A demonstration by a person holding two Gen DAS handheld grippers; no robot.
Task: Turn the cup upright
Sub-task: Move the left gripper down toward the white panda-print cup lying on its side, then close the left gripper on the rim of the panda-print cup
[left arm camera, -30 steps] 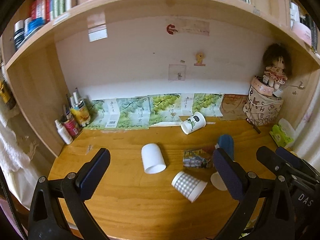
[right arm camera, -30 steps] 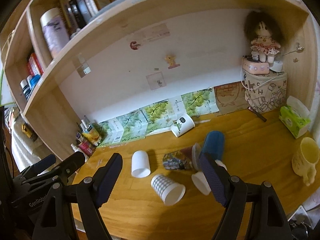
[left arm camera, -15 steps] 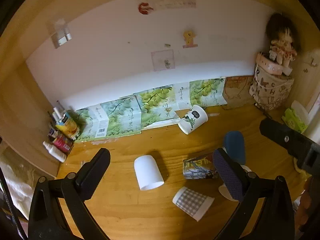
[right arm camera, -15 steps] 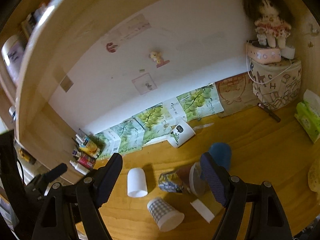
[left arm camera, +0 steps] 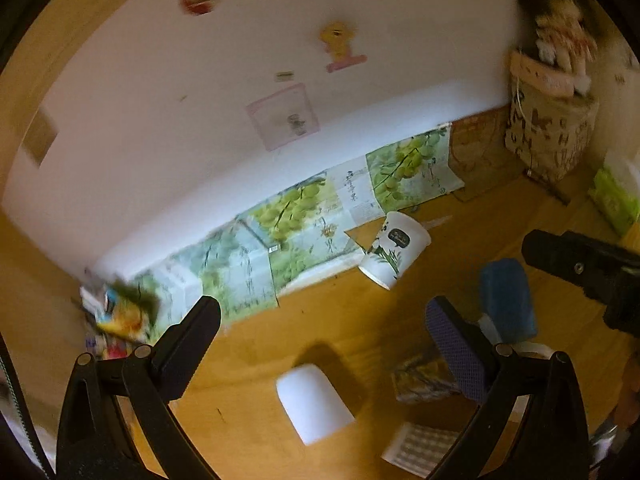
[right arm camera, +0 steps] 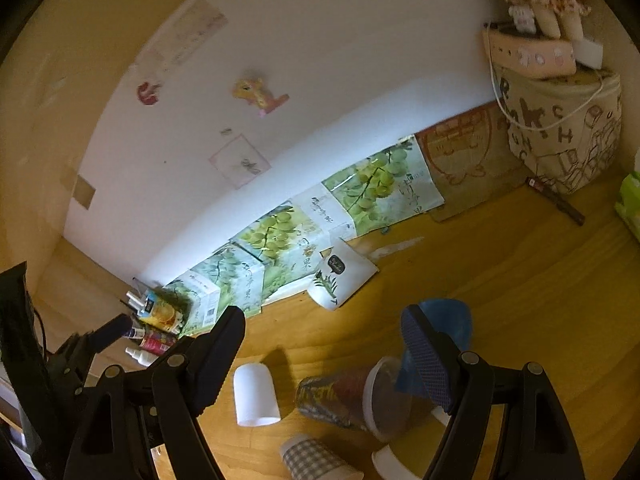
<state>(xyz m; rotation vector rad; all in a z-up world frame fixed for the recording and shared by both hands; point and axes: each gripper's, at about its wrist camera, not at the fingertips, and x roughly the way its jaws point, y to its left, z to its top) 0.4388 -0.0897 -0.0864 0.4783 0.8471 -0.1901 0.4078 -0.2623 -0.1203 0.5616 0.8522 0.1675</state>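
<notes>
Nothing is flipped yet. Your left gripper (left arm camera: 320,332) and right gripper (right arm camera: 322,340) are both wide apart and empty. The plain white cup (left arm camera: 314,404) sits upside down; the panda cup (left arm camera: 394,250) lies sideways.

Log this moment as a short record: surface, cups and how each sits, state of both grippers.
surface: wooden desk
plain white cup: upside down
panda cup: on its side, near the back wall
printed cup: on its side
checked cup: on its side, front edge
blue cup: pose unclear
left gripper: open, empty
right gripper: open, empty
</notes>
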